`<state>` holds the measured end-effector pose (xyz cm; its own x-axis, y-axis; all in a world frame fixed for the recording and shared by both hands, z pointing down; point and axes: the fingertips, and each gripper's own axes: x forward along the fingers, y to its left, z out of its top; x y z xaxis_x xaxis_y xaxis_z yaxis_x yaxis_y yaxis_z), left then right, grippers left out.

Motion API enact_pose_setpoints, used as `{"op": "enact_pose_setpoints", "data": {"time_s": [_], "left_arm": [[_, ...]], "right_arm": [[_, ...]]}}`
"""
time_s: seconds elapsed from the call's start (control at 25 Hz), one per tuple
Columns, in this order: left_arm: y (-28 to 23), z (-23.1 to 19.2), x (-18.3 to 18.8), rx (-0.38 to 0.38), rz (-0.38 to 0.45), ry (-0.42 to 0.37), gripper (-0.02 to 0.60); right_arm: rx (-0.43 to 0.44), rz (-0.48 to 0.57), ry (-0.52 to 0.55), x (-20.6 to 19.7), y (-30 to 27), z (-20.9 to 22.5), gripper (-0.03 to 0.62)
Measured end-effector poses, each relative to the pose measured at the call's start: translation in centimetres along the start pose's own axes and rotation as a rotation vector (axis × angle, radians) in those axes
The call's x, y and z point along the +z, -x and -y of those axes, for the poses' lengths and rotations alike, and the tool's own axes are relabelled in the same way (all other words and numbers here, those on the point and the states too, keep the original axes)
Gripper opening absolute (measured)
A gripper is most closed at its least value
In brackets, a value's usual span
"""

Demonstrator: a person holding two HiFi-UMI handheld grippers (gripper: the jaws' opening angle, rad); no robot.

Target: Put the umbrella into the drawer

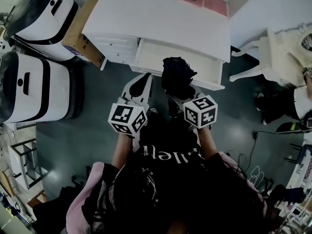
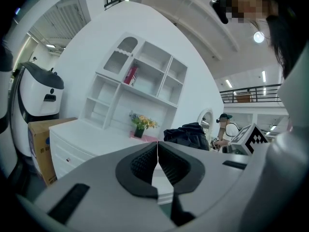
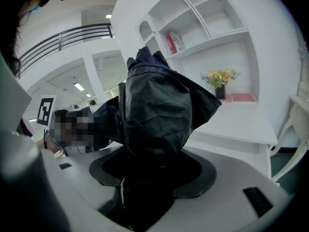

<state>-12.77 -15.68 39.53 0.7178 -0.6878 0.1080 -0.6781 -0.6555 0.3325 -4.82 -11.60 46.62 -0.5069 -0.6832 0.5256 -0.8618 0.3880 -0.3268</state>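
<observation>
Your right gripper (image 3: 149, 178) is clamped on the one black umbrella (image 3: 154, 105), which stands bunched up out of its jaws. Only the head view shows where that puts it: over the front edge of the single open drawer (image 1: 156, 55) under the white bench (image 1: 146, 18). Your left gripper (image 2: 157, 161) has its jaws pressed together with nothing between them, just beside the right one and short of the drawer. The gripper views alone show the shelf unit (image 2: 140, 86) on the bench, with one red book (image 2: 130, 75) and one flower pot (image 2: 141, 124). Left of the bench, the head view shows two white-and-black machines (image 1: 39, 13) and one cardboard box (image 1: 80, 30).
</observation>
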Motion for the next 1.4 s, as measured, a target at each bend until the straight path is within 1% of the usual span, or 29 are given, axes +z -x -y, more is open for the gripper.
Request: {"op": "enact_pose_setpoints", "data": {"time_s": [0.2,0.4,0.52,0.8,0.92,1.08,1.28,1.4], "left_arm": [[-0.7,-0.6,-0.6,-0.004,-0.018,0.013,0.017],[-1.0,-1.4,-1.0,0.015,-0.021,0.03,0.017],[-1.4,-2.5,-1.1,0.045,-0.021,0.041,0.017],[-3.1,-5.7,-0.8,0.148,-0.005,0.073,0.017],[-4.2,-6.8,-0.7,0.188,0.001,0.081,0.017],[-5.9,-7.3,-0.4,0.22,0.006,0.082,0.017],[-8.3,-7.5,-0.6,0.245,0.005,0.088,0.017],[-9.8,-7.4,-0.6,0.255,0.002,0.089,0.017]], "right_arm": [[-0.014,-0.014,-0.015,0.1,-0.8,1.1,0.285],[-0.016,-0.041,-0.017,0.1,-1.8,2.7,0.285],[-0.007,-0.07,-0.004,0.4,-2.9,3.9,0.285],[0.018,-0.151,0.023,0.8,-6.3,7.4,0.285],[0.036,-0.203,0.056,0.9,-7.8,9.3,0.285],[0.057,-0.282,0.127,0.9,-9.8,12.3,0.285],[0.062,-0.396,0.23,0.0,-12.3,16.8,0.285],[0.051,-0.459,0.285,-1.0,-13.6,19.5,0.285]]}}
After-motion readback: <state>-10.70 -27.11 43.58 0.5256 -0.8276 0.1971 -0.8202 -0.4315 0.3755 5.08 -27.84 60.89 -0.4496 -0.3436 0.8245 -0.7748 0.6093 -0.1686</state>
